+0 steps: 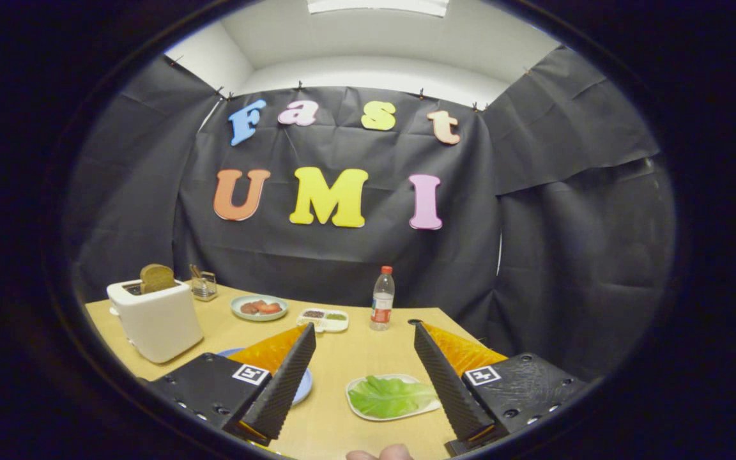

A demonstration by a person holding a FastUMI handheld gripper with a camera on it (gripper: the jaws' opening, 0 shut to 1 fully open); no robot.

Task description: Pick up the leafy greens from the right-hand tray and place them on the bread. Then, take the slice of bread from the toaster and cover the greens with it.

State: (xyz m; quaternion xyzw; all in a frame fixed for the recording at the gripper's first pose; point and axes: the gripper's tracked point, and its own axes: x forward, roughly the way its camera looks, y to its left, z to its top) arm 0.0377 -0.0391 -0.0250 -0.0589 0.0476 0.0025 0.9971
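At five o'clock between wide-spread gripper (368, 358) fingers, lettuce leaf (388, 396) on white tray (356, 410); likely to slip if pinched shallowly.

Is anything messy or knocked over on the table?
No, nothing stands out. The toaster stands upright with bread in it, the bottle is upright, the greens lie on their tray, and the claw is open above the table.

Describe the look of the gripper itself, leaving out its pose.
The gripper has two wedge-shaped fingers with finely ribbed inner faces, tapering to narrow tips. Each finger sits on a dark, blocky mount studded with small screw holes, and each mount carries a square black-and-white marker. Orange panels back the fingers. No cables are visible.
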